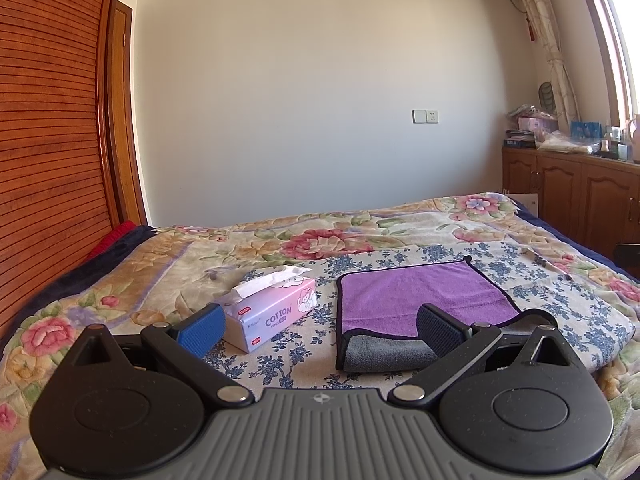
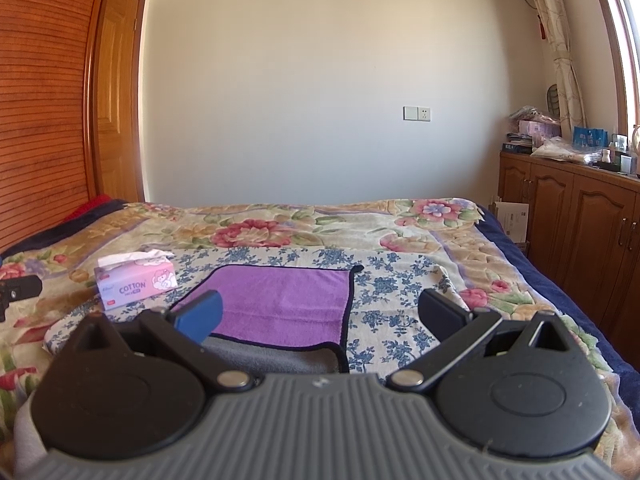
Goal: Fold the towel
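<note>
In the left wrist view, the left hand-held gripper (image 1: 320, 324) is seen spread wide, holding nothing; the purple towel (image 1: 420, 296) is laid on the bed (image 1: 120, 272), beside a tissue box (image 1: 272, 312), its near edge turned grey-side up.

In the right wrist view, the right hand-held gripper (image 2: 320, 312) is likewise spread over the towel (image 2: 280, 300).

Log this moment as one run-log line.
task: fold towel | towel: flat on bed, near edge turned up grey | left gripper: open, empty | right gripper: open, empty | tissue box: left of towel
</note>
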Demonstrator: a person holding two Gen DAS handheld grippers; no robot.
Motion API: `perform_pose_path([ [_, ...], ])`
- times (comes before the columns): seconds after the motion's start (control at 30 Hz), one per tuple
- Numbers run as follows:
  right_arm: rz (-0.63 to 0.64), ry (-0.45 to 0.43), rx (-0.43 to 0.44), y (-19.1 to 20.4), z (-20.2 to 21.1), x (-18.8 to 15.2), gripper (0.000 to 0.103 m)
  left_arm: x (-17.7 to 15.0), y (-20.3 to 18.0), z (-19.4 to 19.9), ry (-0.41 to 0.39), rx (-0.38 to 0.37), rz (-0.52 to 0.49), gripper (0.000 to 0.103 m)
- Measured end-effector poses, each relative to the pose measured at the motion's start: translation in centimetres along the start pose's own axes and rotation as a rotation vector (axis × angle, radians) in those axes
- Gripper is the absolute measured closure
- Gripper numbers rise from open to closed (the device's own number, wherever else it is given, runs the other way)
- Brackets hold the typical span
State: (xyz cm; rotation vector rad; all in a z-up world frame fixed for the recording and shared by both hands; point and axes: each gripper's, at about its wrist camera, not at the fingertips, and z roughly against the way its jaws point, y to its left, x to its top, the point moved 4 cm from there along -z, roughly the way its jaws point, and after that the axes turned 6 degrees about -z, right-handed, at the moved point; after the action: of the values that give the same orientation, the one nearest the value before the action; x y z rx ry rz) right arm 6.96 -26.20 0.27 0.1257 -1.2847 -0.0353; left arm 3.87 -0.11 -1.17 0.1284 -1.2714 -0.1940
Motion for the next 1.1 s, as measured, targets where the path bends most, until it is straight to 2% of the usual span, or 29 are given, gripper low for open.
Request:
perform_pose_path([
  [0.47,-0.012,0.065,-0.008,-0.4,-2.4,-0.2,0.000,0.4,-0.3,-3.2,0.057,-0.032,-0.006,0.000],
  [1.1,-0.002,0.122,0.001,-0.2,-5.2,-0.5,0.000,1.1,-0.7,-6.7,0.080,-0.050,-0.007,0.000],
])
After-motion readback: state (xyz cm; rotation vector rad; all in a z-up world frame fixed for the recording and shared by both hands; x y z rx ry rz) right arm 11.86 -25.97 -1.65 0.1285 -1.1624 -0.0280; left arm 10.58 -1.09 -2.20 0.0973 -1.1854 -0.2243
